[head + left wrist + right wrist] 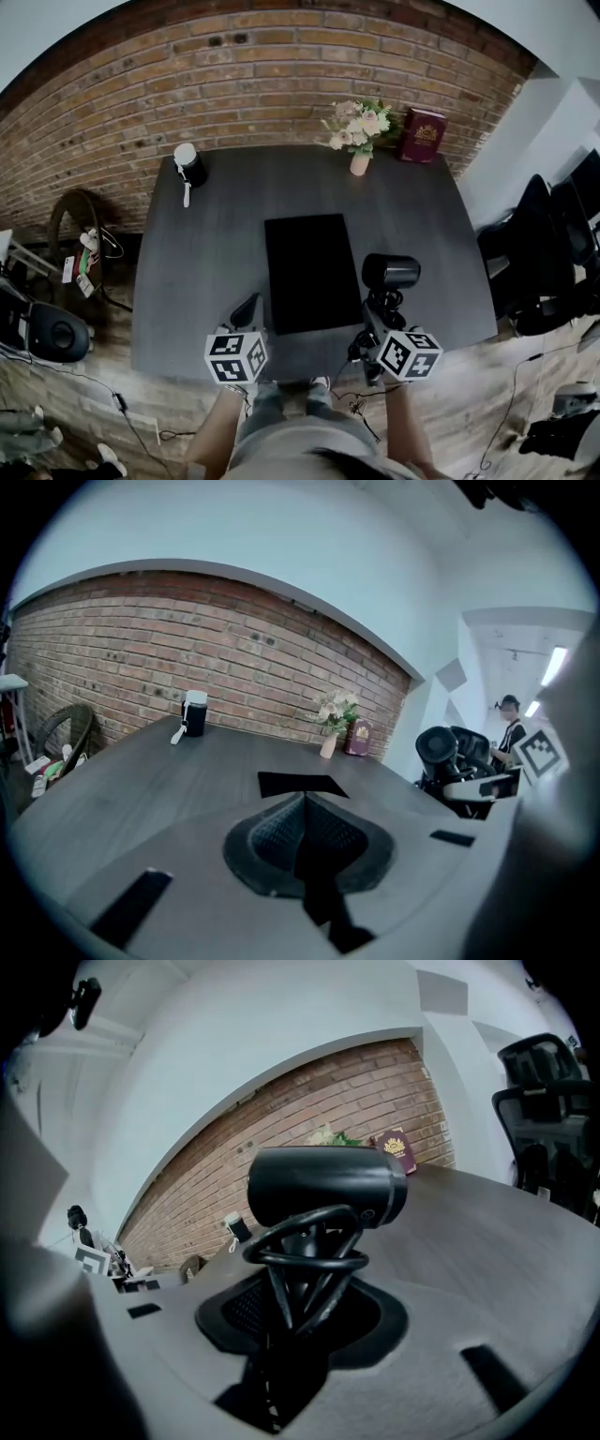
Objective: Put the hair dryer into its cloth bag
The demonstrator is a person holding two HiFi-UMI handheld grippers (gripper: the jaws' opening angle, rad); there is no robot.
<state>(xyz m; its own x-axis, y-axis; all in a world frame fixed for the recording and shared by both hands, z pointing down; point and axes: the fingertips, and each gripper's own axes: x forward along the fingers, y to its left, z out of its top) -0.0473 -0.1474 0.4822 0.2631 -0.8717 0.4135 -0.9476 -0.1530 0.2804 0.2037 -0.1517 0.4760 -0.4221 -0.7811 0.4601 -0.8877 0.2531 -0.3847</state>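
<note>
Nearest, at seven o'clock, the left gripper (246, 311) is pressed together, empty; the cloth bag (309, 272) lies flat at centre; at four o'clock the hair dryer (391, 272) is pinched by the right gripper (380, 317); the bag's mouth should be opened first.

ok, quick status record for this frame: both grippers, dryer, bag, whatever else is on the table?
left hand-held gripper: shut, empty, over the table's near side
right hand-held gripper: shut on hair dryer, by its handle
cord: looped round the handle
cloth bag: black, flat at table centre, left of the dryer, not touched
table: dark grey
far side: cup, flower vase, red book, brick wall behind
</note>
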